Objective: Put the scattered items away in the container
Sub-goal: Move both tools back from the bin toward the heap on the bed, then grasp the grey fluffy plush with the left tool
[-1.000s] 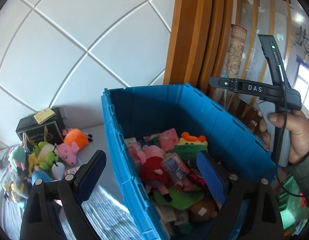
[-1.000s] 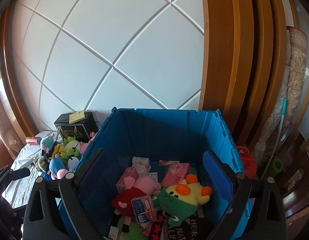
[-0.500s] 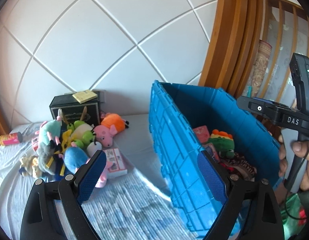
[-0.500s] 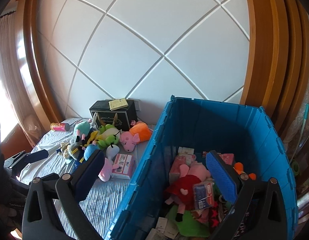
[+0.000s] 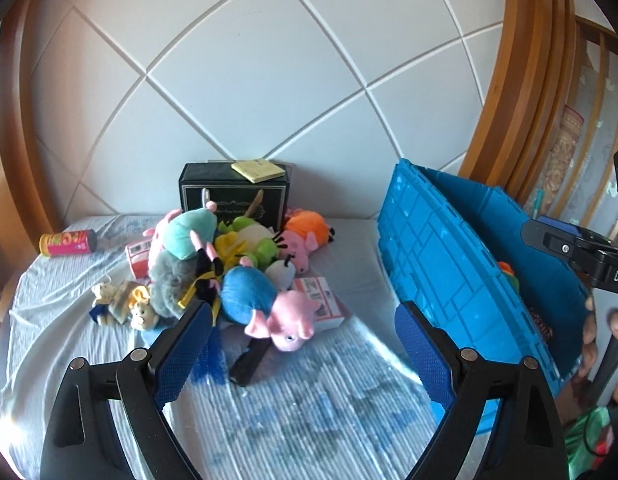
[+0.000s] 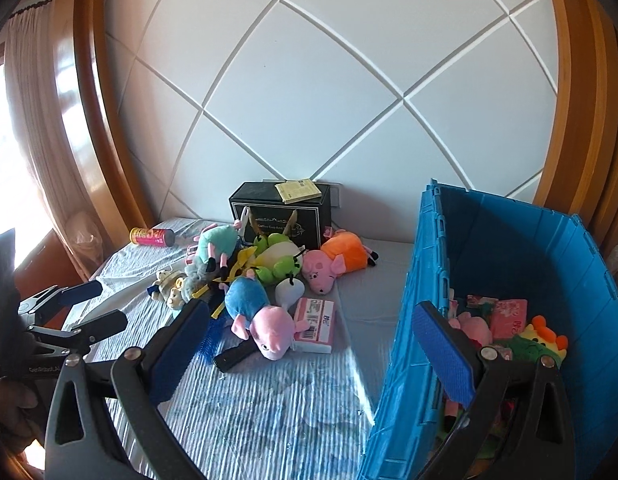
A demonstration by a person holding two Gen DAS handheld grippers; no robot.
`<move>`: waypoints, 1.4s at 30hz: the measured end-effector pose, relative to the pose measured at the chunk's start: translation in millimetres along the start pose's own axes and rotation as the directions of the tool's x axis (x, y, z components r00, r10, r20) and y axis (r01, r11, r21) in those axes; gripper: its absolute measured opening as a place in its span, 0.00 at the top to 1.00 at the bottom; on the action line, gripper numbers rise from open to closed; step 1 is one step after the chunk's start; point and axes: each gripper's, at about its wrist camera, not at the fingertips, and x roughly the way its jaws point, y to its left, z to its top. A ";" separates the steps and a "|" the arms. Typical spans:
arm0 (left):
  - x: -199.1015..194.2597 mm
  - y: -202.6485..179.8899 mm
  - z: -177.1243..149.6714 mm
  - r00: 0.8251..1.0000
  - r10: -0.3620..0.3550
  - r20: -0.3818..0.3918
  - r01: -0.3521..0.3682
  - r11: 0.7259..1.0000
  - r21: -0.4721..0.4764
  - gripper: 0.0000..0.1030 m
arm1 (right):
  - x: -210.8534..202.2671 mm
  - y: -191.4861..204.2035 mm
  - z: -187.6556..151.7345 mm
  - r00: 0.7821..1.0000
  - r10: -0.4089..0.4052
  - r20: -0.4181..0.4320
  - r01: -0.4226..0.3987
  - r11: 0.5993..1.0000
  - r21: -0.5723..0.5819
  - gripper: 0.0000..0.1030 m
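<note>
A pile of plush toys lies on the striped sheet: a pink pig in blue [image 5: 269, 304] [image 6: 261, 320], an orange pig [image 5: 309, 232] [image 6: 337, 258], a green one [image 6: 277, 260] and a teal one [image 5: 189, 228]. A pink and white box [image 5: 321, 308] [image 6: 315, 320] lies beside them. The blue crate [image 5: 449, 264] [image 6: 429, 280] stands to the right, with plush toys and pink boxes inside. My left gripper [image 5: 305, 344] [image 6: 95, 306] hangs open and empty just short of the pile. My right gripper [image 6: 315, 344] is open and empty, straddling the crate's near wall.
A black box [image 5: 233, 194] with a yellow pad on top stands against the white panelled wall. A yellow and pink can [image 5: 67, 242] lies at the far left. A blue brush with a black handle [image 6: 233, 354] lies in front of the pile. Wooden frames flank the bed.
Both views have swung left, from looking into the crate to facing the pile on the sheet. Both grippers stayed open and empty.
</note>
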 end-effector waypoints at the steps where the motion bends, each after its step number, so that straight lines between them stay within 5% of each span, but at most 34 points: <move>1: -0.8 7.6 -0.2 1.000 0.002 -0.001 -0.002 1.000 0.000 0.09 | 2.2 7.1 -0.2 1.000 0.001 -0.002 -0.001 1.000 -0.001 0.00; 25: 20.4 132.1 -17.4 0.996 0.055 -0.066 -0.055 0.998 -0.004 0.09 | 69.2 100.3 -28.1 0.996 -0.012 -0.092 0.015 0.999 0.033 0.00; 42: 116.1 188.3 -18.4 0.994 0.073 -0.087 -0.072 0.997 0.014 0.09 | 140.0 119.5 -86.7 0.977 -0.050 -0.209 0.060 0.997 0.041 0.00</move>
